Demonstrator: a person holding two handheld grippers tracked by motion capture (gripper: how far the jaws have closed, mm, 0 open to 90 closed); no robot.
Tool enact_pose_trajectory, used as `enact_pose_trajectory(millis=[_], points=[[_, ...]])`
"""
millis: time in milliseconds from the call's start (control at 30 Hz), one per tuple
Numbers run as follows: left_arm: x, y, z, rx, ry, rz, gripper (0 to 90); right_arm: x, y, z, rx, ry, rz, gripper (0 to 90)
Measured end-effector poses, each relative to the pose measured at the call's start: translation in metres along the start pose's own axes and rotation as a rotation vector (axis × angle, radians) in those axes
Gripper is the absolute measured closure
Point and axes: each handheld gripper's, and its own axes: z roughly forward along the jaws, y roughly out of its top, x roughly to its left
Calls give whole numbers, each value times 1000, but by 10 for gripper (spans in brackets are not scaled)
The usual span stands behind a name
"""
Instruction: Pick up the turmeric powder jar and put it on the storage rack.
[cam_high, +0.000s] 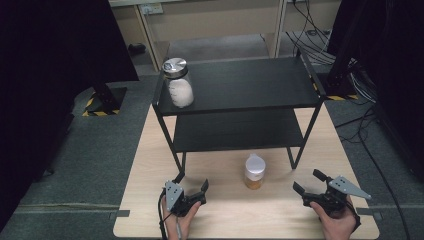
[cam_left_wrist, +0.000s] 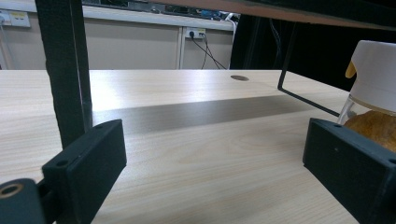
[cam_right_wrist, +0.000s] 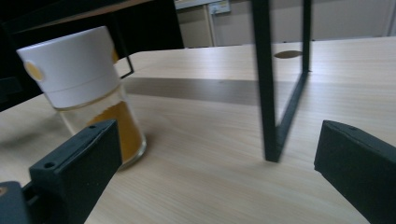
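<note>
A small glass jar (cam_high: 254, 172) with a white cap and amber contents stands on the wooden table (cam_high: 150, 150), just in front of the black two-tier shelf (cam_high: 240, 82). My left gripper (cam_high: 192, 181) rests open near the front edge, left of the jar; in the left gripper view (cam_left_wrist: 215, 154) the jar (cam_left_wrist: 373, 79) shows behind the right jaw. Right of the jar, my right gripper (cam_high: 307, 181) is open with nothing between its jaws. In the right gripper view (cam_right_wrist: 217, 154) the jar (cam_right_wrist: 84, 93) stands beyond the left jaw. A second jar (cam_high: 179, 82), metal-lidded with white contents, sits on the shelf's top left corner.
A front leg of the shelf (cam_left_wrist: 65, 70) rises close ahead of the left gripper, and another leg (cam_right_wrist: 264, 79) stands ahead of the right one. Grey carpet (cam_high: 90, 150) surrounds the table. Cables (cam_high: 320, 40) and dark stands lie behind it.
</note>
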Motion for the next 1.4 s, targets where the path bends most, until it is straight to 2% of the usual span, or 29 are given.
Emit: enact_pose_trajectory(millis=[233,767,1133,1400], points=[[0,0,0,-1,-2,4,55,12,4,16,9,49,-36,10],[-2,0,0,-2,-1,17,55,38,10,61,41,152,-82,12],[-2,-1,0,-3,-3,16,55,52,10,85,38,179,-98,31],[-2,0,0,-2,-4,18,55,56,6,96,34,166,-100,101]])
